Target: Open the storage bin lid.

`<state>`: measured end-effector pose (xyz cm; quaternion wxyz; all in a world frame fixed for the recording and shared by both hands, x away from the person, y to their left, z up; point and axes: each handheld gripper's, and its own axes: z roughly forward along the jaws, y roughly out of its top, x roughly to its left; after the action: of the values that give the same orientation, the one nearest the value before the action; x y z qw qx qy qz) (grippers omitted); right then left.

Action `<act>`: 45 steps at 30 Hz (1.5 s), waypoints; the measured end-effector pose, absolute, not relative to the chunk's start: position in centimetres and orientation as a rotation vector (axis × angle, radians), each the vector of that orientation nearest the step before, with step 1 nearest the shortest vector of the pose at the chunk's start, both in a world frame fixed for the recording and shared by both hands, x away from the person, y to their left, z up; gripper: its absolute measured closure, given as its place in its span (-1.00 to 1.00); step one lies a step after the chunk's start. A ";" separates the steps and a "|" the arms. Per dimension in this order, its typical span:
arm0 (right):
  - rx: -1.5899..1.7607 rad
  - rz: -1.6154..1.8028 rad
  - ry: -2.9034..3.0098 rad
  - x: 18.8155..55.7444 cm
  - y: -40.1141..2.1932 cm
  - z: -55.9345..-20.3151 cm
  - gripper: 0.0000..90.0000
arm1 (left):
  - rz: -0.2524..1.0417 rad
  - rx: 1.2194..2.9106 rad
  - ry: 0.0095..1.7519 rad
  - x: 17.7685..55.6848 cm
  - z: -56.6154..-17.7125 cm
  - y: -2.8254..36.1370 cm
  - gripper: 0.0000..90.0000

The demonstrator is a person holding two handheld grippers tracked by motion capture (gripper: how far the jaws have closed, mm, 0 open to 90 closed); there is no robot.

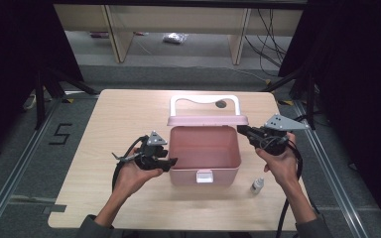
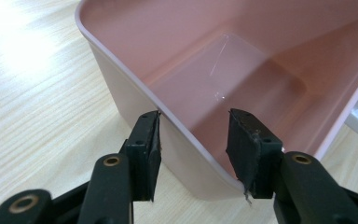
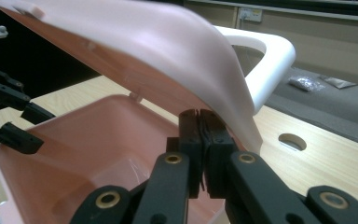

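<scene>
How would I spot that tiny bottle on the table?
Start at the wooden table and find the open pink box in its middle. Just right of the box's front corner stands the small bottle, upright, pale with a dark cap, the lone loose item there.

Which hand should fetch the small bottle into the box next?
Probably right: the small bottle stands just beside the right hand. But the right tool is shut at the pink lid; the left tool straddles the box's wall.
</scene>
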<state>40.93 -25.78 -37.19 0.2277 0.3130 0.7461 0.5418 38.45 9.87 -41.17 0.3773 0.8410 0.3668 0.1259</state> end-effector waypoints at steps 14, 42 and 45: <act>0.898 1.492 2.066 44.1 -26.1 -37.8 0.98 | 0.317 2.150 0.917 38.6 -41.2 10.0 0.21; 1.007 1.451 2.069 48.3 -25.6 -38.6 1.00 | 0.313 2.145 0.916 38.4 -41.2 10.0 0.22; 0.993 1.431 2.073 48.9 -25.8 -38.6 1.00 | 0.314 2.144 0.919 38.3 -41.2 10.0 0.22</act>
<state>48.91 -25.77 -38.59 0.2155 0.3580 0.7478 0.5160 38.33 10.00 -41.22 0.3838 0.8412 0.3605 0.1231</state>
